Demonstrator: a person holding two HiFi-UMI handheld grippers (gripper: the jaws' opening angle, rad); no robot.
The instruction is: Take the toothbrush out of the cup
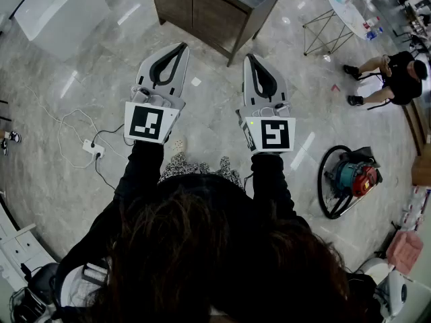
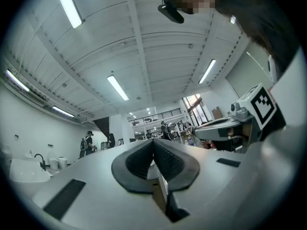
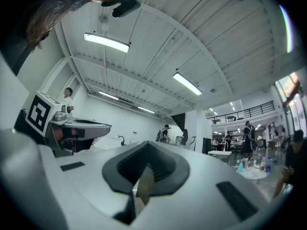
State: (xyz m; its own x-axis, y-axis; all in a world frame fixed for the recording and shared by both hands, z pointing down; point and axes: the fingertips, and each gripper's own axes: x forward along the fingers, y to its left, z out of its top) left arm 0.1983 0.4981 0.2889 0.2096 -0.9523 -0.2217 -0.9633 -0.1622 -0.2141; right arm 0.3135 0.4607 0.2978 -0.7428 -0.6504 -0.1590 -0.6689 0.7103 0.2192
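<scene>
Showing in no view, the toothbrush and its cup cannot be placed, nor can the way the brush points. Both arms, in black sleeves [image 1: 140, 173], reach forward side by side. The left tool [image 1: 182, 46] and right tool [image 1: 248, 57] are each clenched on nothing, pads together, tipped slightly upward. Their marker cubes carry only black-and-white square patterns. Far ahead stands a dark cabinet [image 1: 202, 9] — a power strip [image 1: 93, 148] lies on the grey floor [image 1: 60, 200] at left, and a red-and-teal machine [image 1: 353, 177] at right.
</scene>
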